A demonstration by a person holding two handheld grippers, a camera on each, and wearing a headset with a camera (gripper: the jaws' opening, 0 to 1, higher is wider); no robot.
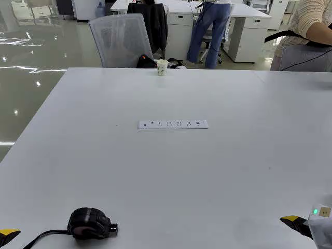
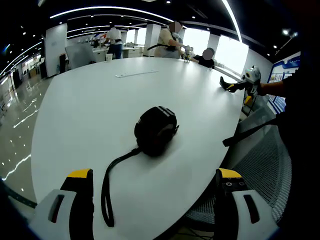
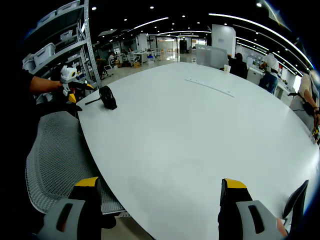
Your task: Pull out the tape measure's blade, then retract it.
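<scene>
- The one container we see is a paper cup [image 1: 162,67]. It stands upright at 12 o'clock on the far edge of the tabletop [image 1: 218,176], and we cannot tell what is in it.
- The tape measure [image 1: 91,223], black and round, lies at 7 o'clock, close to the near edge. Its black strap [image 1: 44,236] trails off toward 8 o'clock.
- The left hand-held gripper [image 2: 155,175] has its jaws spread wide and grips nothing. In its own view the tape measure lies ahead at 12 o'clock, and the strap loop reaches back between the yellow tips.
- The right hand-held gripper [image 3: 162,184] is also spread wide and holds nothing. It sits at the near edge at 4 o'clock, well apart from the tape measure.
- A power strip [image 1: 173,124] lies flat mid-table, with broad white surface all round it.
- Past the far edge, a grey mesh chair [image 1: 122,39] stands at 11 o'clock, with desks and people behind from 12 to 2 o'clock.
</scene>
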